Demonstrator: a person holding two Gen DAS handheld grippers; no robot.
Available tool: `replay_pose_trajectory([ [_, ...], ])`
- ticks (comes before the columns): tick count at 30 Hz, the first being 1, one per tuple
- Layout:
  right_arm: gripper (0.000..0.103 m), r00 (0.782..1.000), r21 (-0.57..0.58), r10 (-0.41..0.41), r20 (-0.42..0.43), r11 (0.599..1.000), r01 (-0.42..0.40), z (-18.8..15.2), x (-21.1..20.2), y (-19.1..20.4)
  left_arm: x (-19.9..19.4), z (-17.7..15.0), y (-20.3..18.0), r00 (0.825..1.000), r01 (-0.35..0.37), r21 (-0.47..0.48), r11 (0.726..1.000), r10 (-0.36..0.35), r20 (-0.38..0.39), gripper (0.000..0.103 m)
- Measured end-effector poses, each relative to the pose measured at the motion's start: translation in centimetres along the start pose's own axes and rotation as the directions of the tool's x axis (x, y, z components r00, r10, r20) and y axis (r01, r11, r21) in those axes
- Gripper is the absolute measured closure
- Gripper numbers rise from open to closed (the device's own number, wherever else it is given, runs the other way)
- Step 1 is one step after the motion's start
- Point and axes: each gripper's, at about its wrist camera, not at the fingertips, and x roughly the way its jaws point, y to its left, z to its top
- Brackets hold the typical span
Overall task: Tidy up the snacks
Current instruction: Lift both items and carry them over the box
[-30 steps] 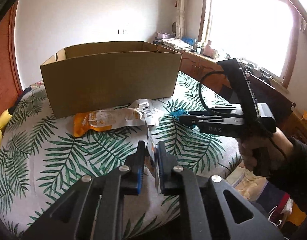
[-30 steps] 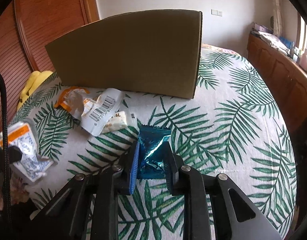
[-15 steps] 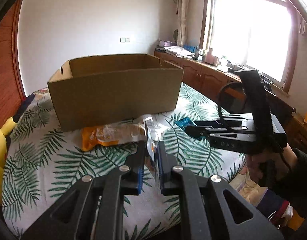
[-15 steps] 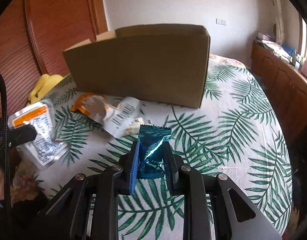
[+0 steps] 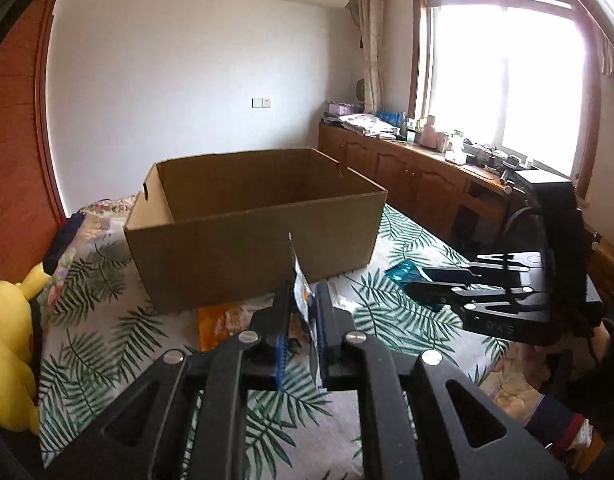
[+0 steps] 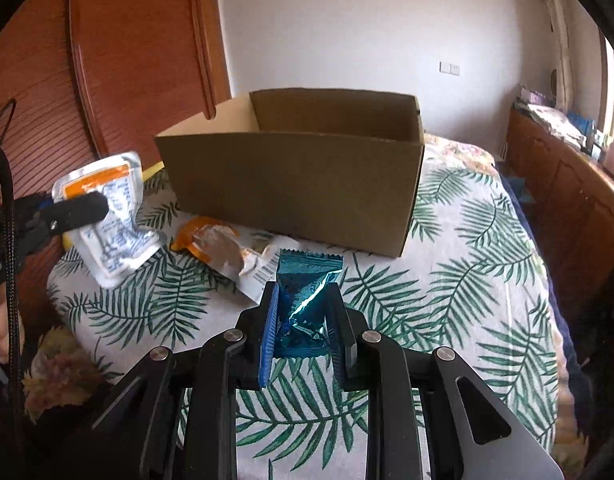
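An open brown cardboard box (image 5: 251,232) stands on the leaf-print bed; it also shows in the right wrist view (image 6: 295,176). My left gripper (image 5: 303,308) is shut on a thin white and orange snack pouch (image 5: 301,292), seen edge-on, held in the air in front of the box. The same pouch (image 6: 107,216) shows flat at the left of the right wrist view. My right gripper (image 6: 301,312) is shut on a shiny blue snack packet (image 6: 303,300), held above the bed, right of the left gripper. The packet's tip (image 5: 401,272) shows in the left wrist view.
An orange and white snack bag (image 6: 223,252) lies on the bed (image 6: 467,264) against the box's near wall; it also shows in the left wrist view (image 5: 219,320). A yellow plush toy (image 5: 7,340) sits at the bed's left edge. Wooden cabinets (image 5: 419,184) run along the window wall.
Both grippers have risen with their snacks, so the box's open top and inside walls have come into view. The blue packet has lifted off the bed.
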Motion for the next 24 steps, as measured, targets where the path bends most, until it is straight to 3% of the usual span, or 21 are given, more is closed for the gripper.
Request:
replay_pose_trajectory([
  [12,0.082,0.999,-0.029,-0.008,0.051,1.0,0.009,2.3,-2.3,0.2,0.6,2.8,1.3,1.0,-0.013,-0.004,1.0,0.013,0.026,0.095],
  [24,0.082,0.995,-0.047,-0.017,0.101,0.999,0.022,6.3,-2.3,0.5,0.3,7.6,1.9,0.995,-0.017,0.021,1.0,0.015,0.098,0.094],
])
